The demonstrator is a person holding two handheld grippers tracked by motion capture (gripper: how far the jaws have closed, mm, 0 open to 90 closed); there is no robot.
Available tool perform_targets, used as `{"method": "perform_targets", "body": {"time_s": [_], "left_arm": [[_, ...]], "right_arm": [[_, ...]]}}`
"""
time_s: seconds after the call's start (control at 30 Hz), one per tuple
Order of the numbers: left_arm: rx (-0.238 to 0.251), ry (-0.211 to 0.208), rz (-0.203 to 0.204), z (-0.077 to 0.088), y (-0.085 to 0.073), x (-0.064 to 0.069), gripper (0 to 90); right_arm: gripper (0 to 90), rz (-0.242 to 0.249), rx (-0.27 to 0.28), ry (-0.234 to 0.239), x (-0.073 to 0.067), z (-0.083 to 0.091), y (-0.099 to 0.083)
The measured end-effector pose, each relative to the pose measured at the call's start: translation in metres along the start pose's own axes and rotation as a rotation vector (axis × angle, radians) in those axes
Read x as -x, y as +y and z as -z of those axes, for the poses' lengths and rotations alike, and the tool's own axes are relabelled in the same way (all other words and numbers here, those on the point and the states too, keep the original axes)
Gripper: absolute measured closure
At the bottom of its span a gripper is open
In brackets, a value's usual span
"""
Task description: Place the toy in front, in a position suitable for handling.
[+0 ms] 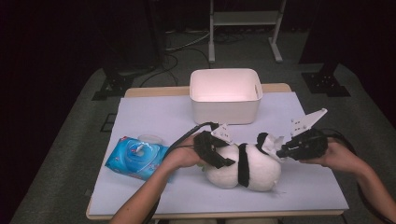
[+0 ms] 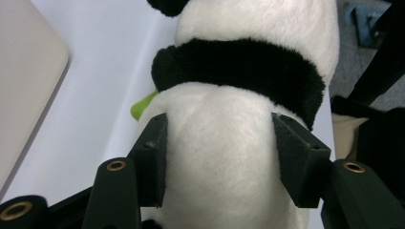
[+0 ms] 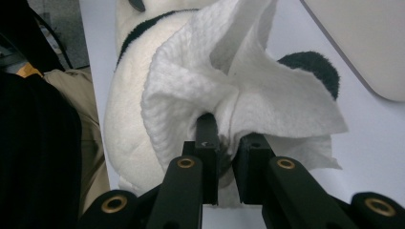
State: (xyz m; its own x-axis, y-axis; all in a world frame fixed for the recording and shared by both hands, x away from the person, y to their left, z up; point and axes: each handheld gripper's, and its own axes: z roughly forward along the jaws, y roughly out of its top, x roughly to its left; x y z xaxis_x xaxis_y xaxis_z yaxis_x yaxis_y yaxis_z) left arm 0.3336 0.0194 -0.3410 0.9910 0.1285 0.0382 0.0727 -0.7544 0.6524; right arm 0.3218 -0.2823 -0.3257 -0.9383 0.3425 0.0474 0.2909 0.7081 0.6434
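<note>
A black-and-white panda plush lies on its side on the table's pale sheet, near the front. My left gripper straddles its white body from the left; in the left gripper view the left gripper has both pads pressed into the panda's fur, below a black band. My right gripper comes in from the right, shut on a crumpled white wipe. Seen along the right gripper, the wipe is pinched between the jaws and rests against the panda.
A white plastic bin stands open behind the panda at the table's far middle. A blue pack of wet wipes lies at the left, a small white lid just behind it. A green bit pokes out beside the plush.
</note>
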Motion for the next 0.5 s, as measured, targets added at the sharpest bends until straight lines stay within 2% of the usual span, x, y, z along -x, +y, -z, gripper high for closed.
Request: {"method": "perform_targets", "body": {"time_s": [0.23,0.5], "left_arm": [[0.028,-0.016,0.003,-0.001,-0.006,0.007,42.4],[0.022,-0.02,-0.005,-0.001,-0.005,0.011,40.7]], "right_arm": [[80.6,0.041,-0.021,0.004,-0.005,-0.003,0.019],[80.6,0.071,-0.009,0.016,-0.01,-0.008,0.034]]}}
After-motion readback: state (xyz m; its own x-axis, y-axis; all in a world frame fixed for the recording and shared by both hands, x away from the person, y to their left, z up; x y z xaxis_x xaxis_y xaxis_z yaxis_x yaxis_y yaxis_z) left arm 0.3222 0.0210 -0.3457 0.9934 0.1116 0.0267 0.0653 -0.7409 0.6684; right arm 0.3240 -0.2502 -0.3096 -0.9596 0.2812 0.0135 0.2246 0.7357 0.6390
